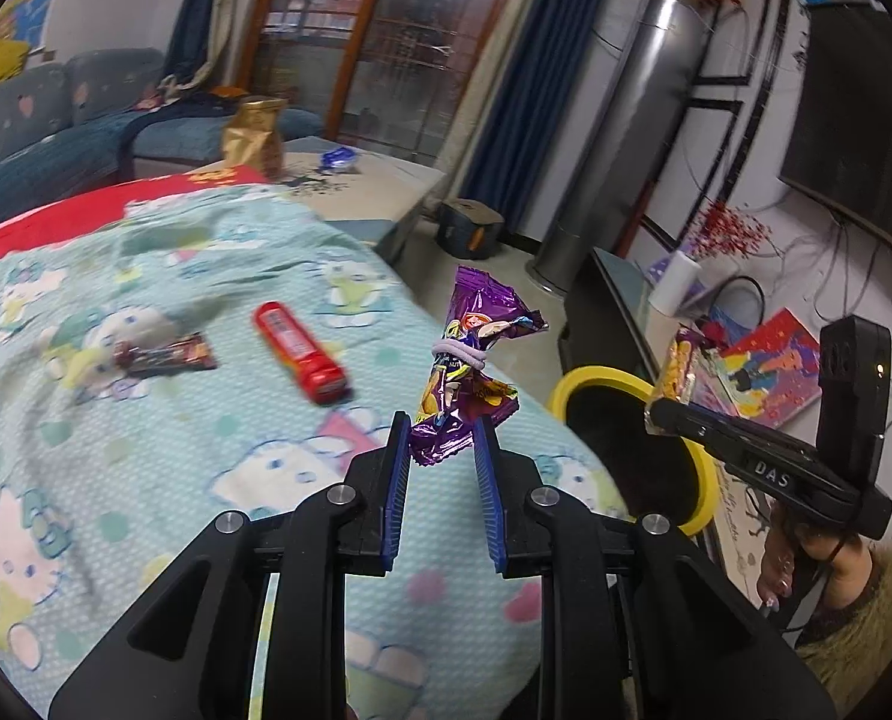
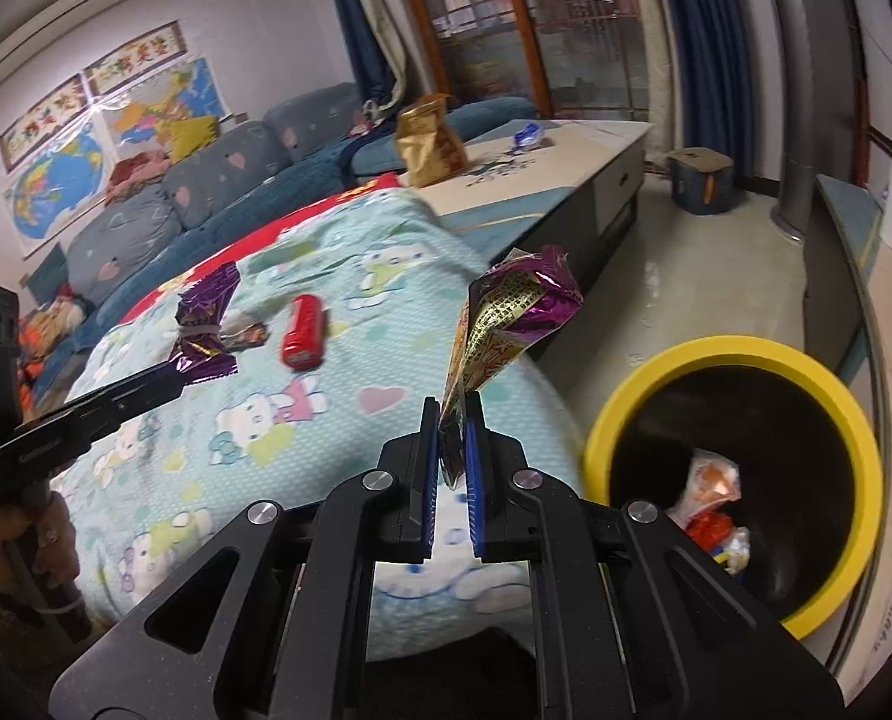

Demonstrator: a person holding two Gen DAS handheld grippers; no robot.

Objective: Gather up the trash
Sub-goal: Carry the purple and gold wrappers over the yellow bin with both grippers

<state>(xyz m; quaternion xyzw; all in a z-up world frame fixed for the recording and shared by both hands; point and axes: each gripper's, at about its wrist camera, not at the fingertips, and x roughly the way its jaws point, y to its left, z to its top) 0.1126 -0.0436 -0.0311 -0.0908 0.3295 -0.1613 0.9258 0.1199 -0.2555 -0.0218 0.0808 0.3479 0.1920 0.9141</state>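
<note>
While both grippers hold wrappers up over the cartoon-print blanket (image 1: 146,450), the sound next move looks to be carrying each one right until it hangs above the yellow-rimmed bin (image 2: 727,360) standing just beside the covered surface, releasing only there. The left gripper (image 1: 443,426) has its jaws narrowed onto the lower end of a purple wrapper (image 1: 475,360) bound with a hair tie, and the right gripper (image 2: 451,420) has its jaws nearly closed, pinching a gold-and-purple wrapper (image 2: 505,324). A red tube (image 1: 299,351) and a dark wrapper (image 1: 167,354) lie farther left on the blanket.

Open bin mouth (image 2: 739,354) beside blanket edge (image 2: 523,378), unobstructed above; trash (image 2: 709,510) low inside; cabinet (image 2: 835,300) close behind.
</note>
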